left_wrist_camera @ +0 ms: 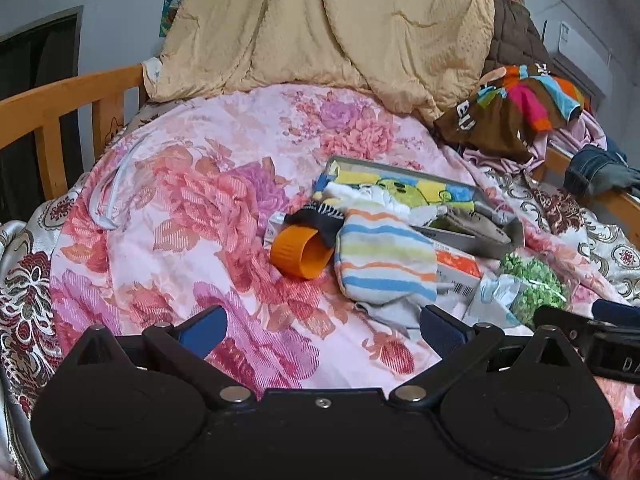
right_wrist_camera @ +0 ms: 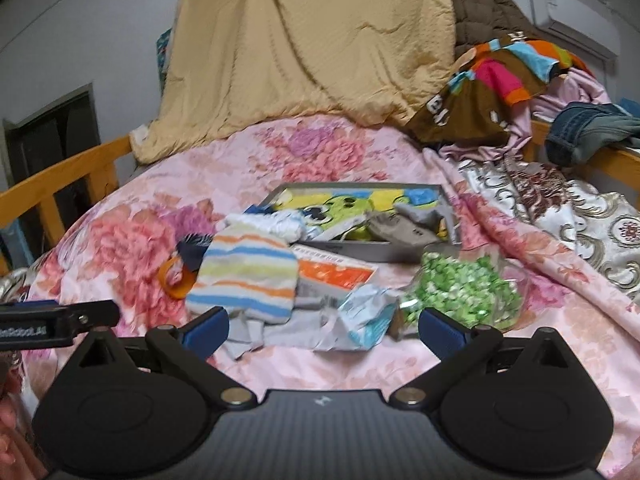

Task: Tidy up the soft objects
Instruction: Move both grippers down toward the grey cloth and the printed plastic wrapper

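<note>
Both grippers hover low over the bed with their fingers spread wide and holding nothing: the left gripper [left_wrist_camera: 322,330] sits at 6 o'clock in its own view, and the right gripper [right_wrist_camera: 322,330] likewise in its view. Just beyond the right gripper lie a crumpled foil wrapper [right_wrist_camera: 366,314] and, at 1 o'clock, a clear bag of green snacks [right_wrist_camera: 460,290]; neither is a soft textile, so leave them aside. The nearest task item is the striped sock [right_wrist_camera: 244,280], at 11 o'clock from the right gripper and at 1 o'clock from the left, lying flat and partly over an orange-and-white carton [right_wrist_camera: 340,272]. It should be light, limp and non-fragile; it will likely drape and fold when lifted. A pinch at the near free edge, clear of the carton, appears best, with the fingers closing across a gathered fold. Beside it, at 12 o'clock from the left gripper, an orange cup [left_wrist_camera: 302,256] lies on its side with a dark cloth [left_wrist_camera: 320,218] over its far rim. Farther back, the grey tray [right_wrist_camera: 450,216] holds a cartoon-print cloth [right_wrist_camera: 344,204] and small grey socks [right_wrist_camera: 400,224]. Beyond rises a yellow quilt [right_wrist_camera: 304,52].
</note>
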{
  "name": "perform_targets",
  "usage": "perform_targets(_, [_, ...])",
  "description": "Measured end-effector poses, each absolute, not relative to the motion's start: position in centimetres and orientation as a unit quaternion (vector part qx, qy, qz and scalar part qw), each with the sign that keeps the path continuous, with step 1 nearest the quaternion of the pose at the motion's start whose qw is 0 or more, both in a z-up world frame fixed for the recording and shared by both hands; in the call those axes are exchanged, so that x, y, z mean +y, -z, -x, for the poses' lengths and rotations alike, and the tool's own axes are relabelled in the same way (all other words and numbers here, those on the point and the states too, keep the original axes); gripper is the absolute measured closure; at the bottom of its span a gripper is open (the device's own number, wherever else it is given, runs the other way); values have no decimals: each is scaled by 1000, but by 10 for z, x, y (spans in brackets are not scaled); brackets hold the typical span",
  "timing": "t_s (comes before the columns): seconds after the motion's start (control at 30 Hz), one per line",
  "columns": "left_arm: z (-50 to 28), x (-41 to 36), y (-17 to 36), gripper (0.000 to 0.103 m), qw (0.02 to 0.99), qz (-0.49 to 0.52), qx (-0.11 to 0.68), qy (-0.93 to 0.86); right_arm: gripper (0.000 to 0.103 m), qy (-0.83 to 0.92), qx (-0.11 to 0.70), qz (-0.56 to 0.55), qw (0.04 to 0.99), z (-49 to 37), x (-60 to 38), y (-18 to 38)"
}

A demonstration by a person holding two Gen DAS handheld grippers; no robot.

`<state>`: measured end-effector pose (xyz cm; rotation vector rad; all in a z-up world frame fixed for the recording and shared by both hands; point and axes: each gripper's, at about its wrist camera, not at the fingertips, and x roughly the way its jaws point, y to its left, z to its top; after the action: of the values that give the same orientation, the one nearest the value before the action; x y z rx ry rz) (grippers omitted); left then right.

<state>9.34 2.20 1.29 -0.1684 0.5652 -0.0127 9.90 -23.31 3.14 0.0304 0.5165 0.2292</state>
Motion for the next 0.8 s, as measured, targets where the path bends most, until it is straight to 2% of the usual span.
perform_targets(0.4, [-104, 28, -4, 1, 944, 110, 313, 1, 0, -120, 310, -25, 943, -110, -224, -19])
perform_targets(0.8, [-123, 21, 12, 1, 932, 125, 338, 33, 0, -116, 378, -39, 918, -164, -246, -12])
